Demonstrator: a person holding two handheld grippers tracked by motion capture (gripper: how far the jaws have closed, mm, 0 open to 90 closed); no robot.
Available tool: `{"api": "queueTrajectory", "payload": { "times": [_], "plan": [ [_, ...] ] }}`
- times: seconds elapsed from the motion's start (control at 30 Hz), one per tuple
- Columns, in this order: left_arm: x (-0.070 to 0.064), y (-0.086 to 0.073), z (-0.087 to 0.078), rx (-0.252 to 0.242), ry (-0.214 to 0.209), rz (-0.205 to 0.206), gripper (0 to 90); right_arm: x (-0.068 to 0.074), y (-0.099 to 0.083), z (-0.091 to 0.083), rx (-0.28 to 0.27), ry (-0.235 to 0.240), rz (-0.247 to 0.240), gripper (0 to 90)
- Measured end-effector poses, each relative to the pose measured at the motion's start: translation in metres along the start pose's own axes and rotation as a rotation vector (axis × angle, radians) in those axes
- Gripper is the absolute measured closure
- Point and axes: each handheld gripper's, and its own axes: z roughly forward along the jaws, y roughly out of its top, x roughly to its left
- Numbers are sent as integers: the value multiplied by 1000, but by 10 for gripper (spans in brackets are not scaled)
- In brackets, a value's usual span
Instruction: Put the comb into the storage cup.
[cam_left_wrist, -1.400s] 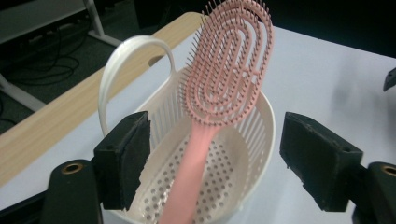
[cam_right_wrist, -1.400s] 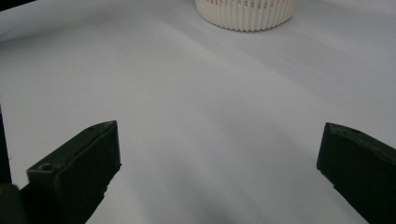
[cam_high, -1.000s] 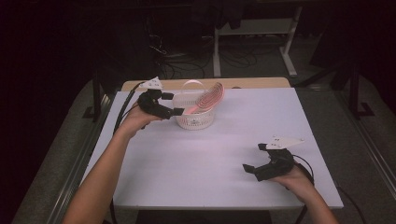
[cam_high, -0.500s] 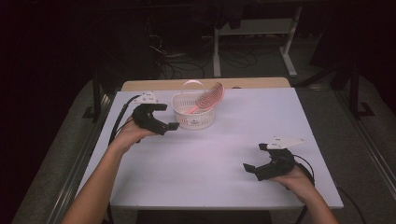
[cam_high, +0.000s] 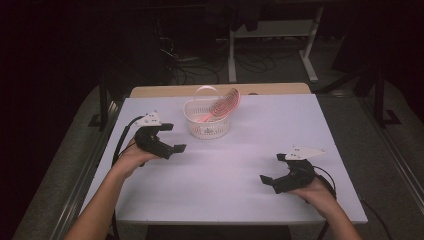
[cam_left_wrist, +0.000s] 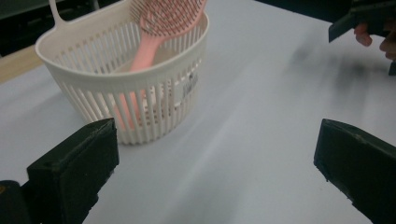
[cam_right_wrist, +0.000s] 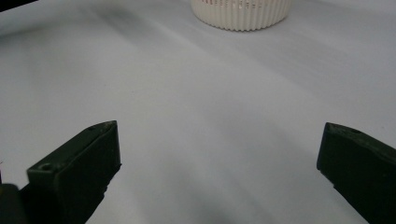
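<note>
Pink brush (cam_high: 221, 106) lies tilted in white basket (cam_high: 206, 125), far-centre of table (cam_high: 240, 200). L gripper (cam_high: 169, 138) just left of basket, jaws apart, empty. R gripper (cam_high: 272, 168) near right, well apart from basket, jaws apart, empty.

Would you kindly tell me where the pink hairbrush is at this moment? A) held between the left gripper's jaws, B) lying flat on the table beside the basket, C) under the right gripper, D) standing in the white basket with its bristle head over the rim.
D: the pink hairbrush stands tilted inside the white basket, handle down, head above the rim.
</note>
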Motion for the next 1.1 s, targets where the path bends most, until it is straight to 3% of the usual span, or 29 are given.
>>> {"api": "queueTrajectory", "payload": {
  "times": [0.3,0.63,1.1],
  "plan": [
    [-7,-17,-10,-8,35,-19,0,0,-1,0,0,0,0,0],
    [-22,-32,-16,-16,61,10,2,1,-1,0,1,-2,-1,0],
    [-37,-55,-20,-30,63,-18,2,2,-1,-1,0,-3,-5,0]
  ]
}}
